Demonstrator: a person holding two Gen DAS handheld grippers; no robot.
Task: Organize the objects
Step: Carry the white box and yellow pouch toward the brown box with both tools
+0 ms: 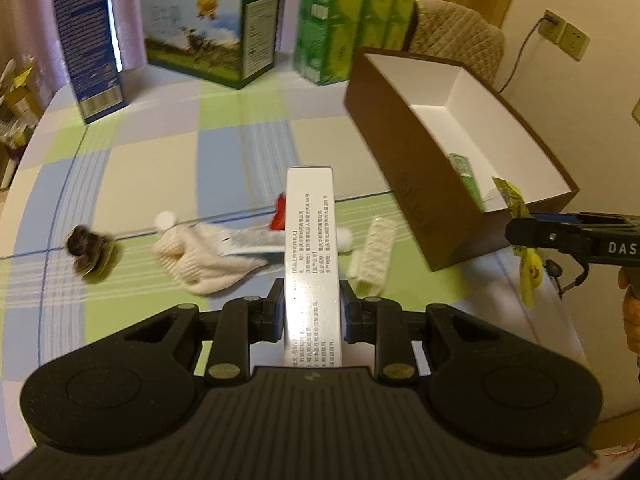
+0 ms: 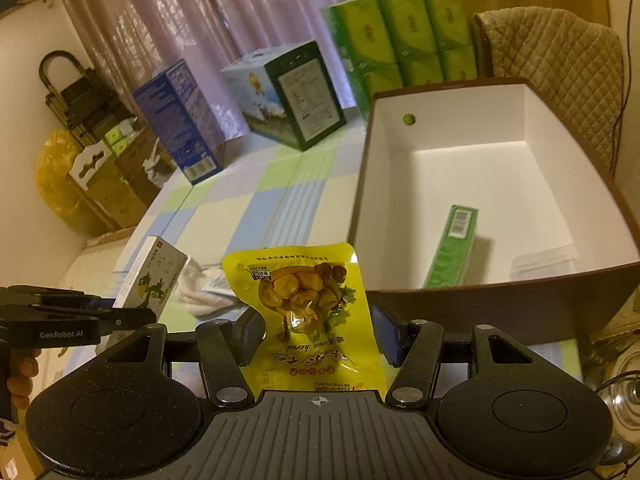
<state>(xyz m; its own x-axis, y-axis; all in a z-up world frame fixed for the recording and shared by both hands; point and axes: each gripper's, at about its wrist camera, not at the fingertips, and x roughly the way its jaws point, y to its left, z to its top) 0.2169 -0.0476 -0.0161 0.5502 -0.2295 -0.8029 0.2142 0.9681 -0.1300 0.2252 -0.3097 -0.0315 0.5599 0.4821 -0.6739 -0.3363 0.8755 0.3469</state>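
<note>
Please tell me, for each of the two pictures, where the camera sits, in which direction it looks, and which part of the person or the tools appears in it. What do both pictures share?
Left wrist: sits behind the left gripper, facing across the checked tablecloth; holds a white carton; the right gripper enters at right.
Right wrist: sits behind the right gripper, facing the open brown box; holds a yellow snack pouch; the left gripper and fingers show at left.
Shared: brown box, white carton, green tissue packs, both cartons at the far edge.
</note>
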